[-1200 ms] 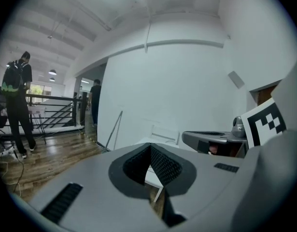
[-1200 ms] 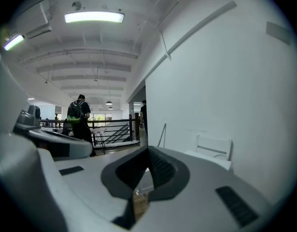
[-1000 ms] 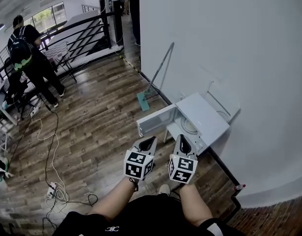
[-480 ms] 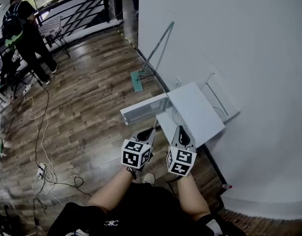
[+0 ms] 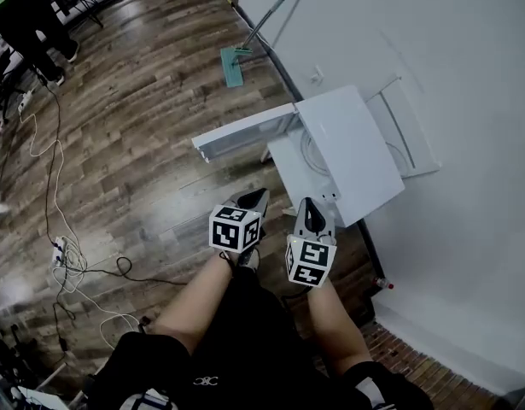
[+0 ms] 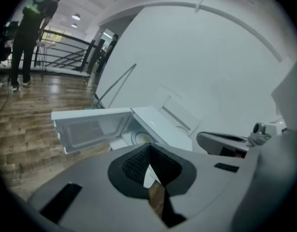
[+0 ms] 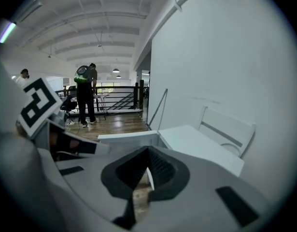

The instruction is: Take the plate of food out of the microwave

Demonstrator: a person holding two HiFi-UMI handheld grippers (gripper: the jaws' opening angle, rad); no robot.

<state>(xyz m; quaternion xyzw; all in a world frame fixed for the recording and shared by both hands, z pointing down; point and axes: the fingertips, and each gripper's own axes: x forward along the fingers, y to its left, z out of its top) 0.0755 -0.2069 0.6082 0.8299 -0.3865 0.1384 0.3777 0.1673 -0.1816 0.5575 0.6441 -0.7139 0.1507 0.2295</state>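
A white microwave (image 5: 356, 148) stands low on the wooden floor by the wall, its door (image 5: 245, 133) swung open to the left. Inside its mouth a round white plate (image 5: 313, 156) shows in part; food on it cannot be made out. The left gripper view shows the same plate (image 6: 140, 138) behind the open door (image 6: 88, 129). My left gripper (image 5: 255, 197) is shut and empty, a short way in front of the door. Just short of the microwave's opening, my right gripper (image 5: 310, 209) is also shut with nothing between its fingers.
A mop (image 5: 245, 41) leans on the wall beyond the microwave. A white rack (image 5: 411, 135) leans behind it. Cables and a power strip (image 5: 61, 250) lie on the floor at left. A small bottle (image 5: 382, 284) sits by the skirting. A person (image 5: 23, 7) stands far left.
The view has tilted down and drawn closer to the microwave. Both grippers have come nearer its open front, still side by side and shut.
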